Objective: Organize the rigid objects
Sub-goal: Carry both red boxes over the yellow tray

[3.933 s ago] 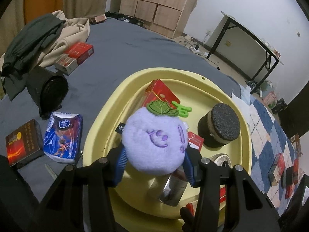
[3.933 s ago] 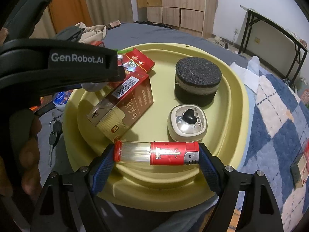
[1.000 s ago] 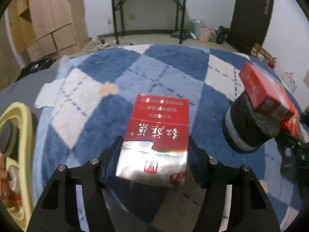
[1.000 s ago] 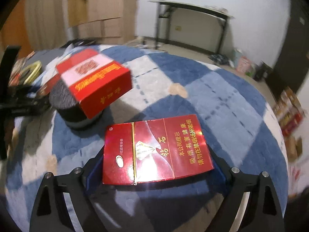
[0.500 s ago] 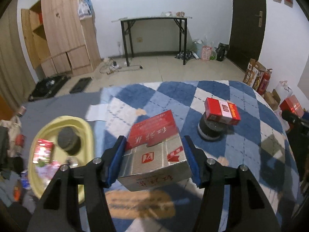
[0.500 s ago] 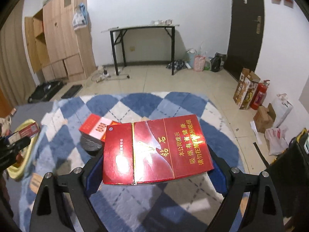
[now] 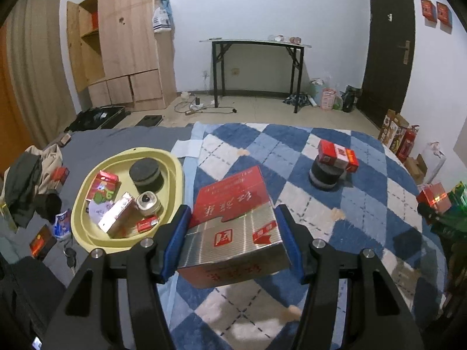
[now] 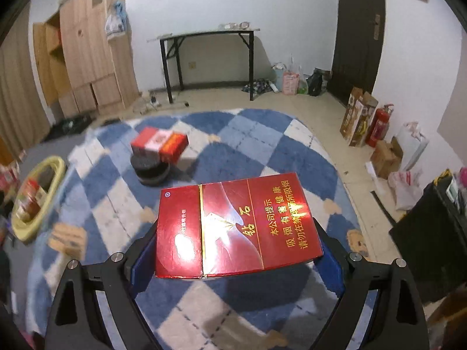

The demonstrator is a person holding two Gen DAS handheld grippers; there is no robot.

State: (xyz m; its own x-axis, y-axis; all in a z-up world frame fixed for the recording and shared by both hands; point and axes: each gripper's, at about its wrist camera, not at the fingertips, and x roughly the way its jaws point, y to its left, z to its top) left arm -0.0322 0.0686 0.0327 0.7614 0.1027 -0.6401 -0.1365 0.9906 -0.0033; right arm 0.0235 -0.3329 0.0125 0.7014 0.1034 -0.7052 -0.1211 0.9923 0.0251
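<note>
Two boxes are in hand at this moment: the silver box (image 7: 233, 227), with its red lid end pointing away, is clamped between the blue pads of the left gripper (image 7: 233, 242), and the red box (image 8: 233, 224) is clamped across its long sides by the right gripper (image 8: 233, 250), both carried in the air above the blue rug (image 7: 364, 218). Farther on the rug stands a black puck (image 7: 324, 175) with two red packs (image 7: 335, 154) resting on top. To the left, on the grey cover, the yellow tray (image 7: 84, 198) already holds a second puck (image 7: 145, 172), a few packs, a small round tin (image 7: 147, 201) and a plush toy. Outside the tray, near the clothes, some packs and a blue pouch (image 7: 62, 224) still lie loose. I judge the work about half done: the two carried boxes need a place, and the loose items remain.
</note>
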